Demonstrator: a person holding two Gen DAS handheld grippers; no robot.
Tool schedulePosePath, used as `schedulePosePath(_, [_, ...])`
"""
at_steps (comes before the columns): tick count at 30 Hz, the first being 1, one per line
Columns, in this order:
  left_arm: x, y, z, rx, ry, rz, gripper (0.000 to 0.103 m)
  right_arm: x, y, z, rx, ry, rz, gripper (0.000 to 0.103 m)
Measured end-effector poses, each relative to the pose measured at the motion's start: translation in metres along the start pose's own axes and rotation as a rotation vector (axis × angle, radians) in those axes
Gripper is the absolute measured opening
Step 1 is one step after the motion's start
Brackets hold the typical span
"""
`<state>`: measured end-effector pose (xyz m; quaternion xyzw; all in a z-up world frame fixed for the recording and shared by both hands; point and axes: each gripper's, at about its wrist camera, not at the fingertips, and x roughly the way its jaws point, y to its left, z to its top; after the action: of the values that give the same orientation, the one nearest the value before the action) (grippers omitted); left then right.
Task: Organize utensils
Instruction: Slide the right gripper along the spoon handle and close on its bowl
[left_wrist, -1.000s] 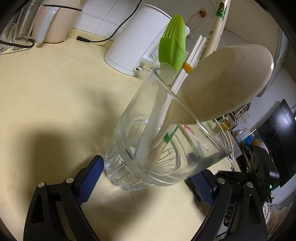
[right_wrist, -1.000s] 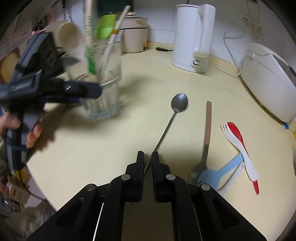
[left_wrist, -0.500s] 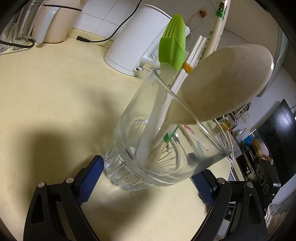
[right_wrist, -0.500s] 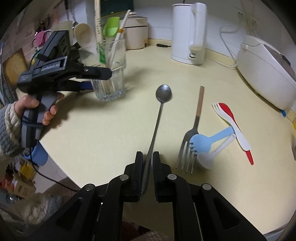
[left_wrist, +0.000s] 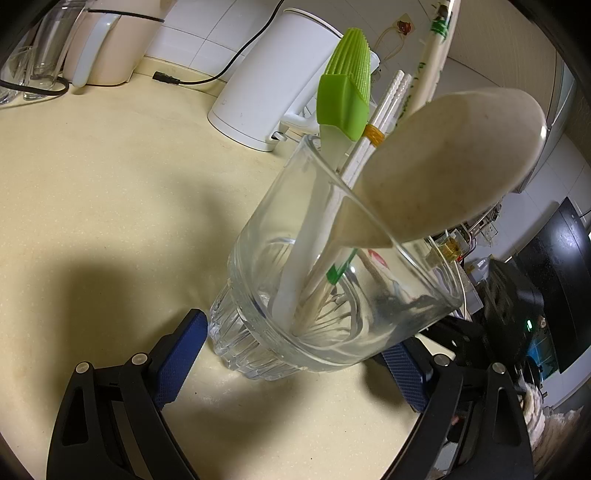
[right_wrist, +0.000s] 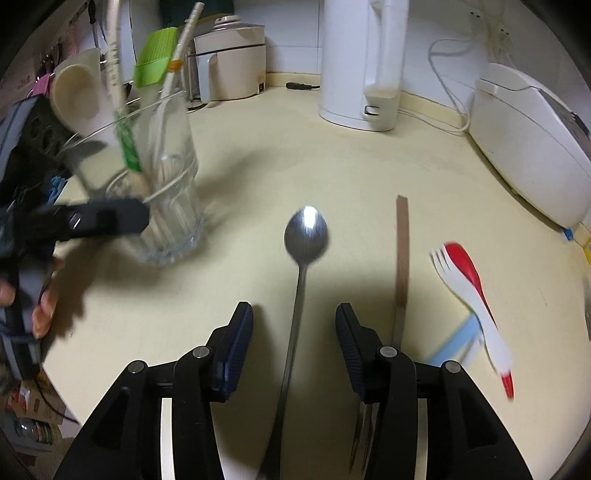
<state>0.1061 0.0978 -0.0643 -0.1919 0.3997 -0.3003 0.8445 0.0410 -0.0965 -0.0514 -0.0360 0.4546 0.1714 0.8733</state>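
- Right claw (right_wrist: 294, 339) is spread wide and holds nothing; long metal spoon (right_wrist: 301, 280) lies on the counter (right_wrist: 258, 155) between its fingers, touching neither.
- Left claw (left_wrist: 291, 354) straddles the glass (left_wrist: 317, 295); pads near its base, contact unclear.
- Spoon looks thin, stiff, light and slick. Likely best pinched mid-handle, across the narrow width.
- Polished bowl points away, toward the kettle (right_wrist: 364, 62).
- Glass is fragile and top-heavy with the green brush (left_wrist: 345, 92) and ladle (left_wrist: 454, 162); lower the spoon in gently.
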Motion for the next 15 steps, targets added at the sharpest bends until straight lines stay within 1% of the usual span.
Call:
schedulePosePath(6, [0.000, 0.000, 0.000, 0.000, 0.000, 0.000, 0.094, 0.019, -0.009, 0.023, 0.013, 0.005, -0.010, 0.047])
schedulePosePath(15, [0.000, 0.000, 0.000, 0.000, 0.000, 0.000, 0.094, 0.032, -0.010, 0.037, 0.003, 0.002, -0.003, 0.049])
